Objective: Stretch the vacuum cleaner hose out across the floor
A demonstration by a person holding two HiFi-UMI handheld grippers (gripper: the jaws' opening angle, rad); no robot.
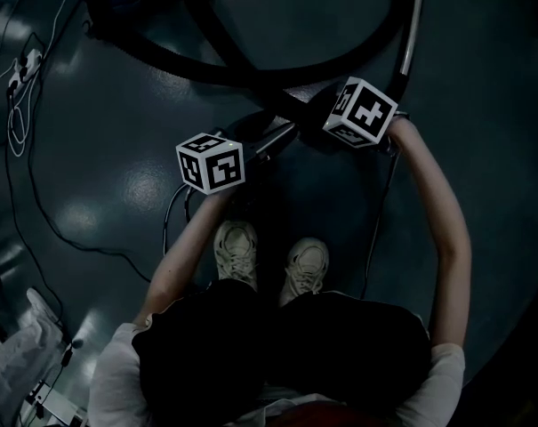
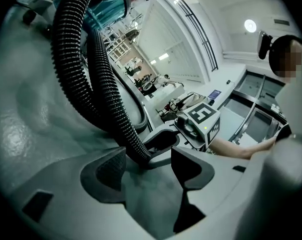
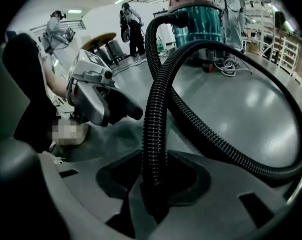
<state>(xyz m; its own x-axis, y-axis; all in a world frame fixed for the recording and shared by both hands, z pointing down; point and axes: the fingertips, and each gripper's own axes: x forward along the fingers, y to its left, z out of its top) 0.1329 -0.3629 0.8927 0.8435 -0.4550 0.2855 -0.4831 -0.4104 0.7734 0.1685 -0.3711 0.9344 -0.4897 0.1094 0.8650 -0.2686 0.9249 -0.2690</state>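
The black ribbed hose (image 1: 251,76) lies in a wide loop on the dark floor ahead of my feet. It climbs to the teal and red vacuum cleaner (image 3: 198,19). My right gripper (image 3: 153,181) points steeply down with the hose (image 3: 154,129) standing between its jaws; dark gaps show on both sides, so the pads do not press it. My left gripper (image 2: 148,169) is wide open and holds nothing. The hose (image 2: 106,99) runs down just beyond its fingertips into the right gripper (image 2: 163,144). Both marker cubes (image 1: 211,161) (image 1: 362,111) sit close together.
A metal wand (image 1: 413,34) lies at the upper right of the floor. Thin cables (image 1: 20,114) and a power strip (image 1: 24,65) trail along the left. My shoes (image 1: 237,252) are just behind the grippers. Other people (image 3: 133,26) stand far off.
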